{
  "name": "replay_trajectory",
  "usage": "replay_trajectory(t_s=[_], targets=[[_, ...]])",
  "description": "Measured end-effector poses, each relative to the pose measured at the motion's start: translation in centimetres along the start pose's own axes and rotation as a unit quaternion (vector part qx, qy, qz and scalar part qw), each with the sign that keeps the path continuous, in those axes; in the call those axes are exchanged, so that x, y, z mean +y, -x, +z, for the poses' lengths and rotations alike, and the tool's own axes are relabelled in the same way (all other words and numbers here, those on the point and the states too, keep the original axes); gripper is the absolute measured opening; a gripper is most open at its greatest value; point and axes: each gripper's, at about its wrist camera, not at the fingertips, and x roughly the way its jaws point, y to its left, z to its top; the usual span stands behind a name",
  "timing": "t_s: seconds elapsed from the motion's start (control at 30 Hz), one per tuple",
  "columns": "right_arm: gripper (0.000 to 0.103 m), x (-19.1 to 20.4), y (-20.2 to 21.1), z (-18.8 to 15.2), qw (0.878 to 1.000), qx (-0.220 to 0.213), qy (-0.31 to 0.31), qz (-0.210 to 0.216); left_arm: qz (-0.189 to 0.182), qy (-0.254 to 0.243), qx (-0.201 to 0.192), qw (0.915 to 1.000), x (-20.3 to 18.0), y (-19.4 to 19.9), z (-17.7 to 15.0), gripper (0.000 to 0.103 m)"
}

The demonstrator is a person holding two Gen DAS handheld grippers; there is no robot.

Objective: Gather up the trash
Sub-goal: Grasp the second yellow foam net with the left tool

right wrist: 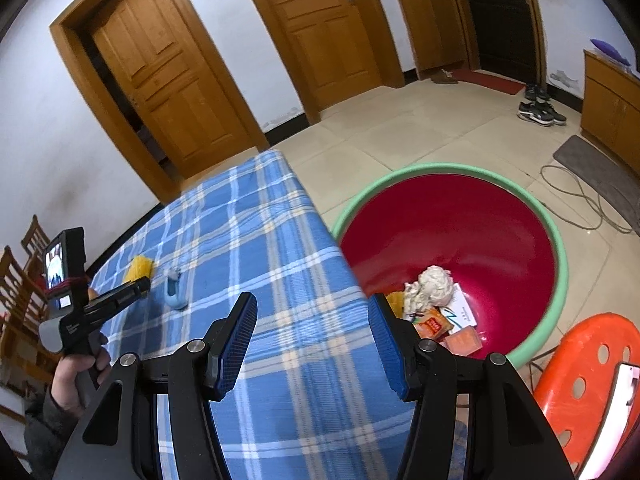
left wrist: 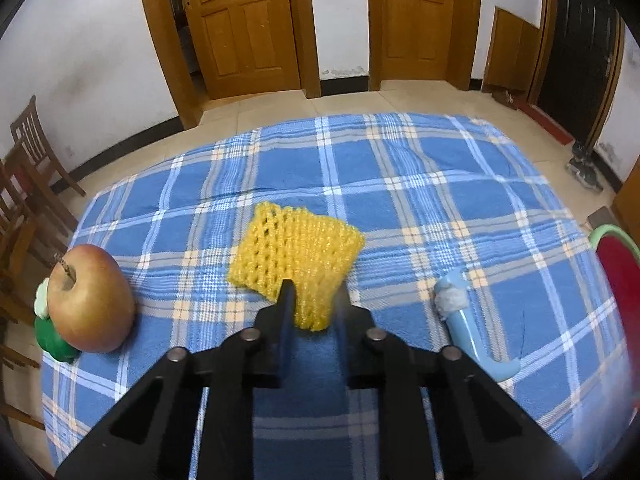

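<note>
Between the left fingers: the left gripper [left wrist: 314, 300] has its jaws around the near corner of the yellow foam net [left wrist: 296, 256]; the right finger is blurred, so I cannot tell whether they have clamped yet.
Foam net: flat on the blue plaid tablecloth [left wrist: 400, 208], most of it stretching ahead of the fingertips.
Right of the left claw: a light-blue holder [left wrist: 472, 320] lying on its side, with a grey wad at its far end.
Left of the left claw: an apple [left wrist: 90, 300] near the table edge, a green toy [left wrist: 50, 336] tucked behind it.
Right claw: the right gripper [right wrist: 312, 320] is spread wide and holding nothing, over the table's corner.
Ahead and right of the right claw: a red basin with a green rim [right wrist: 500, 216] on the floor, holding a white crumpled wad [right wrist: 432, 286] and some wrappers [right wrist: 436, 326].
Near right: an orange stool [right wrist: 592, 360] beside the basin.
Far ahead: wooden doors [right wrist: 328, 36].
</note>
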Motion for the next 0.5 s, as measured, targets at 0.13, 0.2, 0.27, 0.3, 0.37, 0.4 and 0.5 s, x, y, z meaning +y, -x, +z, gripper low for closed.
replay_trajectory(t_s=[0.13, 0.2, 0.27, 0.3, 0.37, 0.4, 0.5], targets=[[0.059, 1.3, -0.1, 0.3, 1.0, -0.001, 0.014, 0.009, -0.021, 0.013, -0.006, 0.9997, 0.7, 1.0, -0.2, 0.011], [0.059, 2.1, -0.2, 0.4, 1.0, 0.0, 0.022, 0.016, -0.031, 0.016, -0.009, 0.9994, 1.0, 1.9, -0.6, 0.011], [0.059, 3.1, -0.5, 0.5, 0.999, 0.002, 0.032, 0.024, -0.034, 0.02, -0.011, 0.9992, 1.3, 2.9, -1.1, 0.011], [0.059, 3.6, -0.7, 0.5, 0.999, 0.003, 0.036, 0.028, -0.033, 0.023, -0.012, 0.9991, 1.5, 3.3, -1.3, 0.011], [0.059, 4.5, -1.1, 0.5, 0.998, 0.007, 0.043, 0.037, -0.035, 0.03, -0.013, 0.9988, 1.9, 4.1, -1.9, 0.011], [0.059, 5.0, -1.3, 0.5, 0.998, 0.01, 0.046, 0.042, -0.037, 0.033, -0.013, 0.9987, 2.1, 4.5, -2.0, 0.011], [0.059, 6.6, -1.8, 0.4, 0.997, 0.016, 0.059, 0.053, -0.04, 0.041, -0.013, 0.9983, 2.9, 5.7, -2.8, 0.011]])
